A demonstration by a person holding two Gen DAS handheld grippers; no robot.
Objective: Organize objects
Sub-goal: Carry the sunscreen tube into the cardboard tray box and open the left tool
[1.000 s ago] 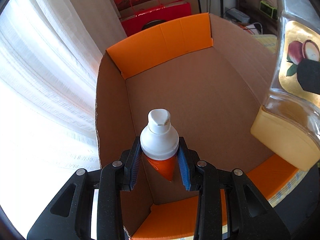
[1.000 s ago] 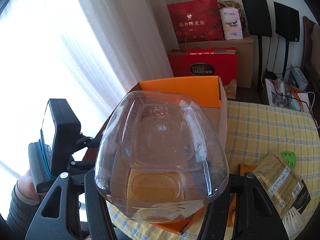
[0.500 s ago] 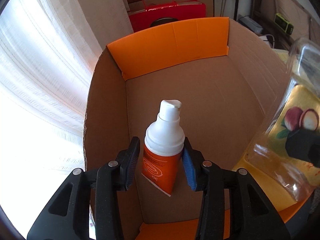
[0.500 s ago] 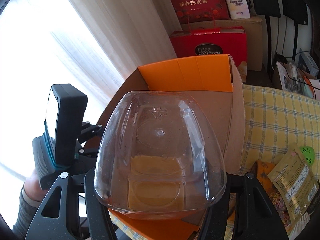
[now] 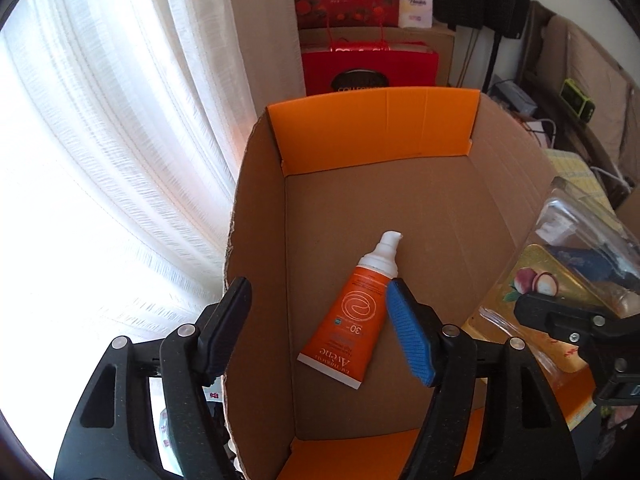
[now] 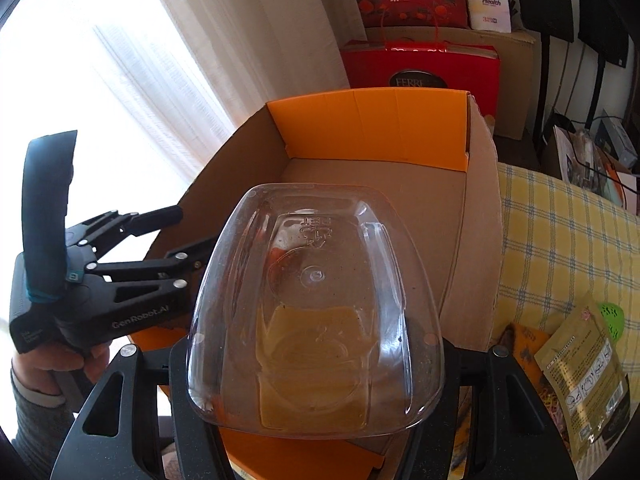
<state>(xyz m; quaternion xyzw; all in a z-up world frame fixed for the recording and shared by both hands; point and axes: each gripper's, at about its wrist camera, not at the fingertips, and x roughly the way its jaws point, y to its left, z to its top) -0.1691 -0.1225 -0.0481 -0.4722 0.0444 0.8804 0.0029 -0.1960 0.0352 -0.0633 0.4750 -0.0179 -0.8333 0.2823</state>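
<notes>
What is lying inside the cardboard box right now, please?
Only an orange tube with a white pump cap lies flat on the floor of the cardboard box. The right gripper's clear container and the left gripper hide the near floor.

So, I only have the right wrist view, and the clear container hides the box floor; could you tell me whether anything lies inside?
Observer: Yes, an orange tube lies flat on the cardboard box floor, white cap toward the far orange flap.
Operator: Is the left gripper gripping it?
Observer: No; its jaws have just been opening, and neither pad presses the tube.
Operator: What shows on the clear container?
Observer: A gold label picturing round nuts.
</notes>
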